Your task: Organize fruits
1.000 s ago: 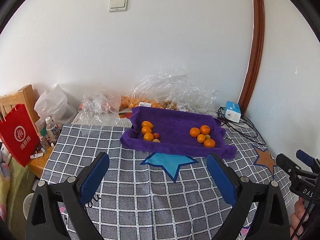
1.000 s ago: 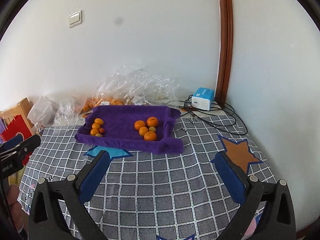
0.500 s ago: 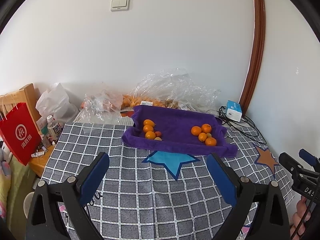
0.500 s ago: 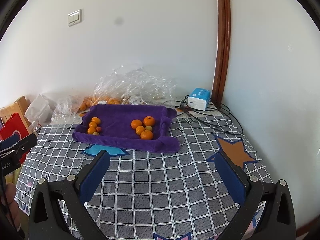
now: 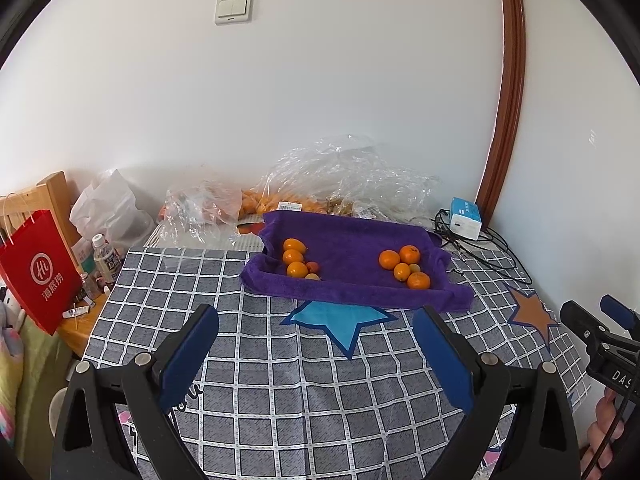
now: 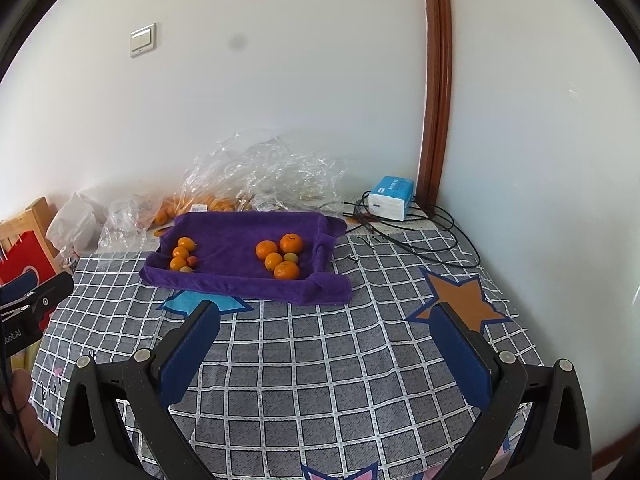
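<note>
Left gripper [image 5: 316, 328] open above checked tablecloth [image 5: 280, 400], purple tray [image 5: 352, 292] holding 2 fruit clusters

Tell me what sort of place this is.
Most likely a lived-in room at home, not a lab: a table under a checked tablecloth against a wall with a light switch, a red shopping bag beside it, and crumpled plastic bags of fruit behind the purple towel.

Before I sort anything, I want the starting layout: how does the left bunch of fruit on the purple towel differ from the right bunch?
The left bunch hugs the purple towel's left wall, lined up front to back; the right bunch sits near the right wall as a rounder clump. The left bunch includes a small reddish fruit; the right bunch shows none. Both are mostly orange citrus plus one small yellowish fruit, and neither is touched by a gripper.
</note>
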`<move>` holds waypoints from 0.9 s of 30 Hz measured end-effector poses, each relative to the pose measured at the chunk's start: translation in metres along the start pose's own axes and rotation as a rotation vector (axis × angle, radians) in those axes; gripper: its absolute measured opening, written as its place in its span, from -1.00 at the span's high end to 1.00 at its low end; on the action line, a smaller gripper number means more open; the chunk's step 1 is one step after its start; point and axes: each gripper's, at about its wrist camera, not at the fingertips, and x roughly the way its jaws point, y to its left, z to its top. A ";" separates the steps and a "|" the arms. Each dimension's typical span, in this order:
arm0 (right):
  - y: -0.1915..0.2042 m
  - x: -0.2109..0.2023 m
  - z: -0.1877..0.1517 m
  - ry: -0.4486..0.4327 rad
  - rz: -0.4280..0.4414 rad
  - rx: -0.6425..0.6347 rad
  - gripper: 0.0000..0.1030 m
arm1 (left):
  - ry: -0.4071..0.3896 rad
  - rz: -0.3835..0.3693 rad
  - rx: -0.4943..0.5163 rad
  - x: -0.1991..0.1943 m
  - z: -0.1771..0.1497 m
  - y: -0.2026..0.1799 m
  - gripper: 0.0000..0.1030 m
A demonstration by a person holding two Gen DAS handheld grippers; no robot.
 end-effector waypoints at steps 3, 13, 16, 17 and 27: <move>-0.001 -0.001 0.000 -0.003 0.000 0.001 -0.99 | 0.000 -0.001 0.000 0.000 0.000 0.000 -0.91; -0.003 -0.002 0.000 -0.008 -0.003 0.005 -0.99 | -0.003 -0.005 0.007 -0.002 0.000 -0.001 -0.91; -0.003 -0.003 0.000 -0.008 -0.002 0.004 -0.99 | -0.004 -0.006 0.006 -0.003 0.000 -0.001 -0.91; -0.003 -0.003 -0.001 -0.008 -0.003 0.003 -0.99 | -0.005 -0.004 0.005 -0.003 0.000 -0.002 -0.91; -0.003 -0.004 -0.001 -0.010 -0.004 0.002 -0.99 | -0.007 -0.005 0.003 -0.004 0.002 0.001 -0.91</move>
